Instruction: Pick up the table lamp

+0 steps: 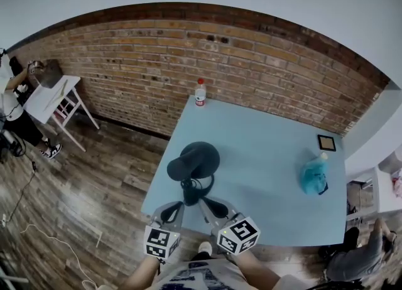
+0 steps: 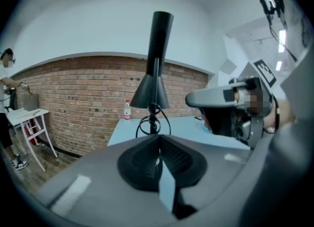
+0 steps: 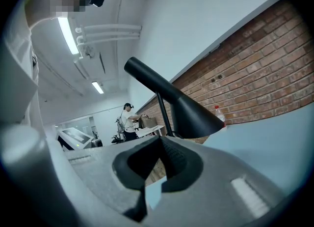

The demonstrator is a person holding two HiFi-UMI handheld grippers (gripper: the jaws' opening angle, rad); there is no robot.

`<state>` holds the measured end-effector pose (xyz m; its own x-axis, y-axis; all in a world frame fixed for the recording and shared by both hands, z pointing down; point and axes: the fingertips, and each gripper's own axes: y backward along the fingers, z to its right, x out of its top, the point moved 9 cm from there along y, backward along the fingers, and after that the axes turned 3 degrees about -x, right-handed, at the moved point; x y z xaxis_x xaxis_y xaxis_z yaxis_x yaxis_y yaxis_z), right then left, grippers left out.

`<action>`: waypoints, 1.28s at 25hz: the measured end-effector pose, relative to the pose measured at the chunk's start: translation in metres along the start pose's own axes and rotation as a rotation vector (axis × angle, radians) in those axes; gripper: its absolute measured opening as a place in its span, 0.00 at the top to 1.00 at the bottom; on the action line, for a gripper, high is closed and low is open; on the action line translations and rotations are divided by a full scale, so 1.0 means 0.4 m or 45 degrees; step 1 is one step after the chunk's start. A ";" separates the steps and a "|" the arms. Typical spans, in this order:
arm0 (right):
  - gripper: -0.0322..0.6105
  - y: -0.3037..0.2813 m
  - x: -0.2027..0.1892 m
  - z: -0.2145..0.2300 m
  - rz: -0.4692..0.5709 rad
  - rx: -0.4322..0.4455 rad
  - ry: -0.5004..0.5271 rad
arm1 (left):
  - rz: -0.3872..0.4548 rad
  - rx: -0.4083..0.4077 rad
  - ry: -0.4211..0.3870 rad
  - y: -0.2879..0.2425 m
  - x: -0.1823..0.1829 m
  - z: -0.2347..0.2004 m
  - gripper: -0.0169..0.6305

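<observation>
Blue table point(image 1: 264, 176): 1 table lamp point(image 1: 193, 160), 1 bottle point(image 1: 200, 93); left gripper point(image 1: 174, 208), right gripper point(image 1: 211, 206) fingers closed.

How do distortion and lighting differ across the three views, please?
Head view: fisheye bows the brick wall into an arc. Left gripper view: dark vignette rings the frame; the table lamp looks sharp. Right gripper view: ceiling lights glare white, scene tilted.

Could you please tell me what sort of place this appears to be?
Probably a loft-style studio or lab workroom: a bare brick wall, a wood-plank floor, a plain blue table, and another person busy at a white side table.
</observation>
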<state>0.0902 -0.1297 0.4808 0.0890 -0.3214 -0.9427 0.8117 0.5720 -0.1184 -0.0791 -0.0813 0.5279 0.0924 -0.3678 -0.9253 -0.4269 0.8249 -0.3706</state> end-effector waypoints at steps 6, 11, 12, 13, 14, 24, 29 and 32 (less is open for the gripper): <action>0.95 -0.019 0.022 0.065 -0.003 0.051 0.007 | 0.018 0.064 -0.013 -0.052 0.001 -0.014 0.99; 0.95 -0.044 0.032 0.082 0.017 0.057 -0.006 | -0.026 0.029 -0.031 -0.073 0.002 -0.031 0.99; 0.95 -0.048 0.032 0.081 0.017 0.058 -0.009 | -0.031 0.018 -0.026 -0.076 0.002 -0.035 0.99; 0.95 -0.052 0.032 0.079 0.018 0.060 -0.011 | -0.040 0.006 -0.019 -0.080 0.000 -0.039 0.98; 0.95 -0.056 0.032 0.078 0.020 0.062 -0.013 | -0.051 -0.007 -0.014 -0.084 -0.001 -0.042 0.98; 0.95 -0.095 0.019 0.069 0.013 -0.036 -0.003 | -0.101 -0.182 -0.063 -0.134 -0.011 -0.076 0.98; 0.95 -0.107 0.020 0.057 0.037 -0.110 0.011 | -0.134 -0.312 -0.092 -0.151 -0.042 -0.089 0.95; 0.95 -0.110 0.020 0.048 0.052 -0.146 0.016 | -0.128 -0.361 -0.086 -0.156 -0.051 -0.097 0.90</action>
<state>0.0662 -0.1720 0.4844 0.1129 -0.2865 -0.9514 0.7360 0.6674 -0.1137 -0.0893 -0.1422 0.5731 0.2026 -0.4044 -0.8919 -0.6457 0.6295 -0.4321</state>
